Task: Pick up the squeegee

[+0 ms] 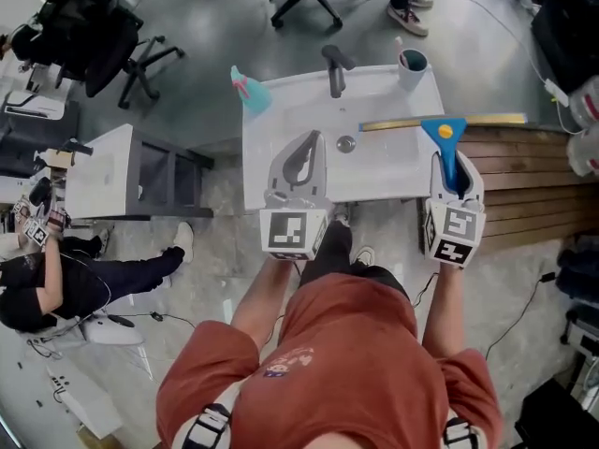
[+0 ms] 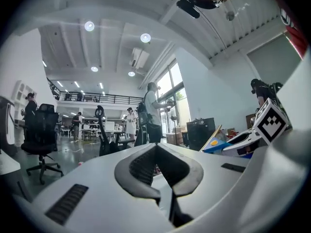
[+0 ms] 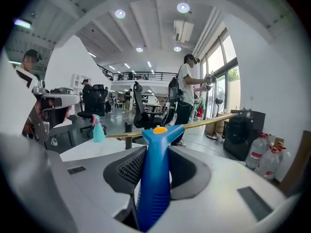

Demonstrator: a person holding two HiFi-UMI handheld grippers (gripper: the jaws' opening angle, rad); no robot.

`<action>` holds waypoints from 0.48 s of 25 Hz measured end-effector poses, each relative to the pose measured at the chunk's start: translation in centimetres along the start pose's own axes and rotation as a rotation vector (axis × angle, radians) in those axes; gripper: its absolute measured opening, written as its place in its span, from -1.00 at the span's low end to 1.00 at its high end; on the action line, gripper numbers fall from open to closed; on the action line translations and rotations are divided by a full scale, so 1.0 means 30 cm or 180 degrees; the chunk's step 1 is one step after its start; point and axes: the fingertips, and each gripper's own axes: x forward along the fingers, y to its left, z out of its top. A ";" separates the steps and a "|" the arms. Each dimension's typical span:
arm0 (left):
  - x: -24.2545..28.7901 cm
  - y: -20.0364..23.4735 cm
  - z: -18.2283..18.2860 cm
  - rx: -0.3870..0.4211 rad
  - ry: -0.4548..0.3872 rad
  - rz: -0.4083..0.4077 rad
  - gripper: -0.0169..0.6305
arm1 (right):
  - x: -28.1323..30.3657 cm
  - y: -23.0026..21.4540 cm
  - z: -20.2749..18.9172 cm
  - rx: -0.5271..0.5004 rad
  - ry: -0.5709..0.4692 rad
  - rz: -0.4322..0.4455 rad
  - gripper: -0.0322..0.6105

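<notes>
We see smooth plastic on the blue squeegee (image 1: 444,132), its long bar (image 1: 491,120) brassy metal; the white bench (image 1: 290,110) looks glossy.

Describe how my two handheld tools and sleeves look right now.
Both the white plastic left tool and the matching right tool have curved jaws lined with dark ribbed pads. Each carries a white cube with black square markers. The person wears a rust-red short-sleeved T-shirt.
</notes>
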 end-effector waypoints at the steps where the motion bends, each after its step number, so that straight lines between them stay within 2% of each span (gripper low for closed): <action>1: -0.006 -0.006 0.016 0.0015 -0.0033 -0.0001 -0.90 | -0.018 -0.012 0.019 -0.0009 -0.0051 -0.0026 -0.47; 5: -0.030 -0.032 0.111 -0.0004 -0.0305 -0.0010 -0.90 | -0.082 -0.046 0.092 -0.0009 -0.0249 -0.0118 -0.46; 12: -0.075 -0.039 0.272 0.0155 -0.0693 0.0021 -0.90 | -0.180 -0.064 0.228 -0.0026 -0.0640 -0.0228 -0.47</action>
